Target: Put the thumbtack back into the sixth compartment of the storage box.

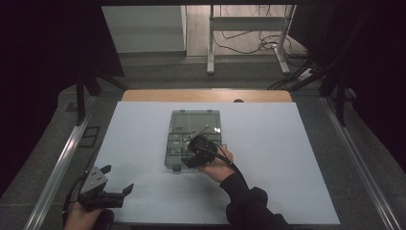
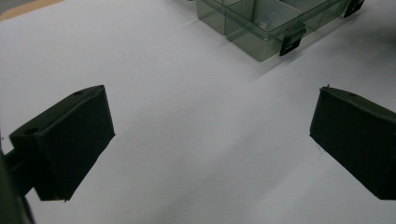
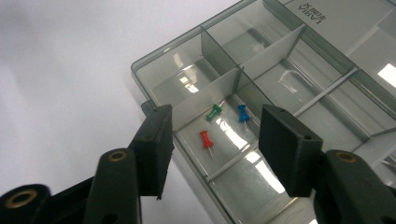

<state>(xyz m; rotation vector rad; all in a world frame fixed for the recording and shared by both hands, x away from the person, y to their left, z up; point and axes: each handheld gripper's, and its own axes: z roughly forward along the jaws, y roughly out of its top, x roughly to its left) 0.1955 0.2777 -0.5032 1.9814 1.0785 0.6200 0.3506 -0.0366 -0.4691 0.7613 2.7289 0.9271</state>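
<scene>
Grippers number two. Farthest left, the left gripper (image 1: 117,178) is held low over the white table (image 1: 143,139) with its jaws spread wide and nothing between them; one clear compartment box (image 2: 261,28) lies ahead of it, well apart. Further right, the right gripper (image 3: 212,154) is poised over that box (image 3: 280,93), jaws parted about halfway and nothing clamped. Three pushpins are counted in one compartment just beyond its jaw tips: one red (image 3: 206,140), one green (image 3: 214,112), one blue (image 3: 243,113), each lying loose and apart from the others.
</scene>
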